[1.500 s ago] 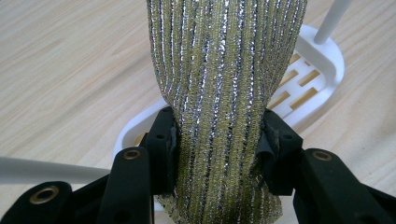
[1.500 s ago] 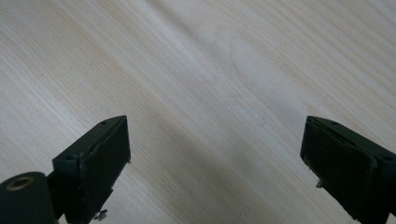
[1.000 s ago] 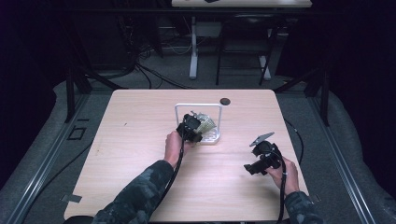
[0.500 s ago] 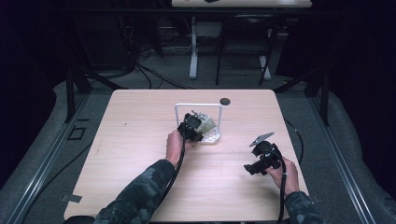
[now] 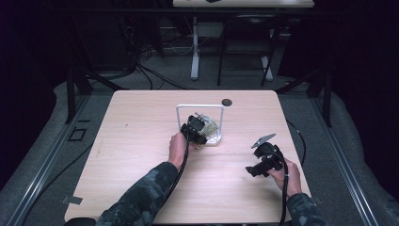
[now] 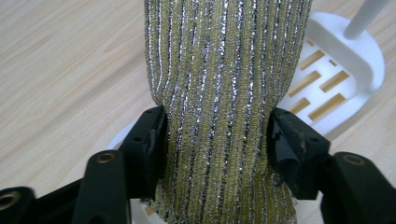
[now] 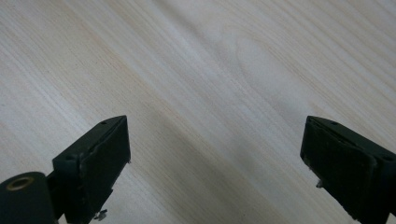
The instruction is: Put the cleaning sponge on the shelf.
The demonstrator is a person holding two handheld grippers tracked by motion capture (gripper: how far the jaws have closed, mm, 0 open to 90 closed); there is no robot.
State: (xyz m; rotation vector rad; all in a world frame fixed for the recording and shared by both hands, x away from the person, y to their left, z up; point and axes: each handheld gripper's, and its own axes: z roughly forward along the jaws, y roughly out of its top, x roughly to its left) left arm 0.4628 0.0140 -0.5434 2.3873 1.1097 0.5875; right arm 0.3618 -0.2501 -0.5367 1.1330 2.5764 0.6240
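The left claw (image 6: 217,140) is clamped on the glittery cloth (image 6: 224,84) hanging over the white rack (image 5: 201,123), so hanging or removal looks unfinished, while the right claw (image 7: 215,163) waits, jaws apart, above bare counter (image 5: 141,117).

In the left gripper view the glittery gold-and-silver ribbed cloth (image 6: 224,93) runs off the top and bottom edges, so its full length and what holds it above cannot be told. It covers most of the white slotted rack base (image 6: 345,60), and the rack's white rod (image 6: 366,16) is cut off at the top corner. In the high view the cloth (image 5: 208,123) is too small to show its weave, and the left gripper (image 5: 195,128) hides its lower part. The small dark round thing (image 5: 227,101) near the bench's (image 5: 141,141) far edge is too small to identify.
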